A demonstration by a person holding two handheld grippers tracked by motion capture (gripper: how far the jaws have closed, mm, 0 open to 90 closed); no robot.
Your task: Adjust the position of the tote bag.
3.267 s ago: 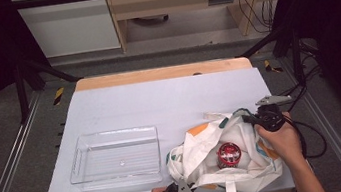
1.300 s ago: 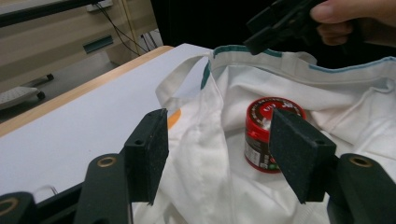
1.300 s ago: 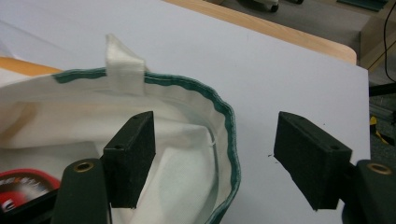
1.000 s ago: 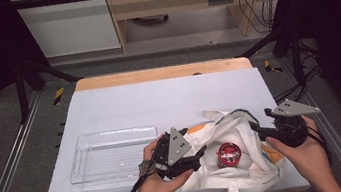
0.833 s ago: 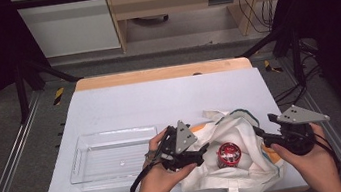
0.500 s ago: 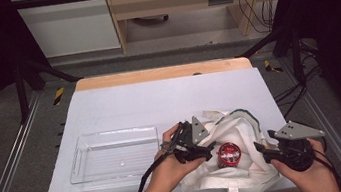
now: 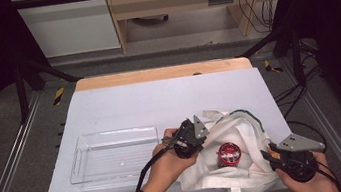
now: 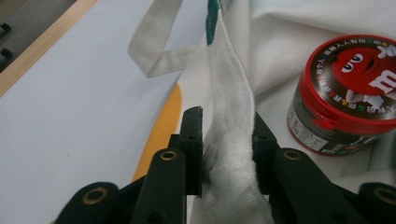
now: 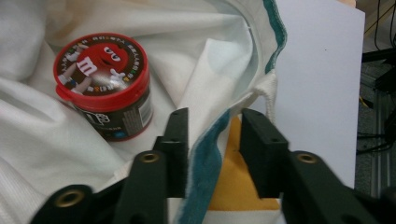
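A white cloth bag with a green-trimmed mouth lies open at the table's front right. Inside it stands a red-lidded candy tub. My left gripper is at the bag's left rim. Its jaws have just been closing, and in the left gripper view they pinch the bunched white rim, with the tub just beyond. My right gripper is at the bag's right rim. Its jaws have also been closing around the green-edged rim, which lies against one jaw with a gap to the other. The tub sits ahead.
A clear plastic tray lies empty on the white table, left of the bag and close to my left hand. The bag's handle loops trail toward the far side and over the front edge. Dark frame legs and cables flank the table.
My left gripper moved right from beside the tray to the bag's left rim and closed on it. My right gripper dropped toward the front along the bag's right rim.
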